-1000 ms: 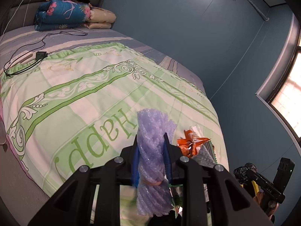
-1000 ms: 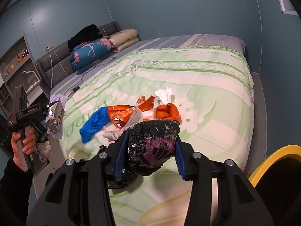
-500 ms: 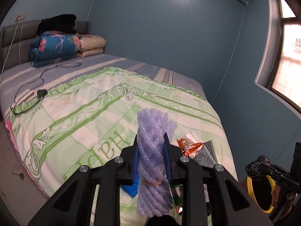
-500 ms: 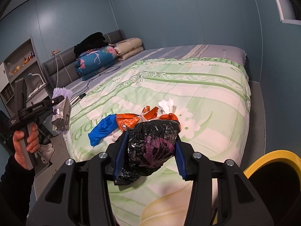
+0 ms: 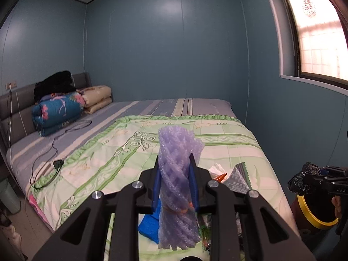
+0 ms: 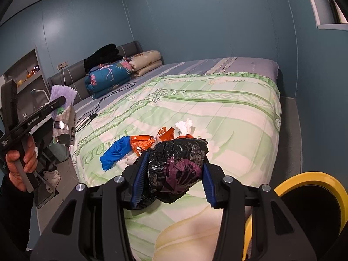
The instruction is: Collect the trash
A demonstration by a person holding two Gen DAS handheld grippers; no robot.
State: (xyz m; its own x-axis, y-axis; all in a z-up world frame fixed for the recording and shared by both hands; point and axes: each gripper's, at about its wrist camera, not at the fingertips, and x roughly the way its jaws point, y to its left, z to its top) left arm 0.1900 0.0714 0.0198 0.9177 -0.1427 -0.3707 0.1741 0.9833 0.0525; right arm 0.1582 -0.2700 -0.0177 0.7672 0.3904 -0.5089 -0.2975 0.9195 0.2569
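Left gripper pinches the purple foam net mid-length: light, squashy. Right gripper clamps the black bag, soft, slippery; the yellow-rimmed bin waits at four o'clock.

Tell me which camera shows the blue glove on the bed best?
The right wrist view: the blue glove lies in full sight on the quilt. In the left wrist view only a corner peeks out behind the purple foam net.
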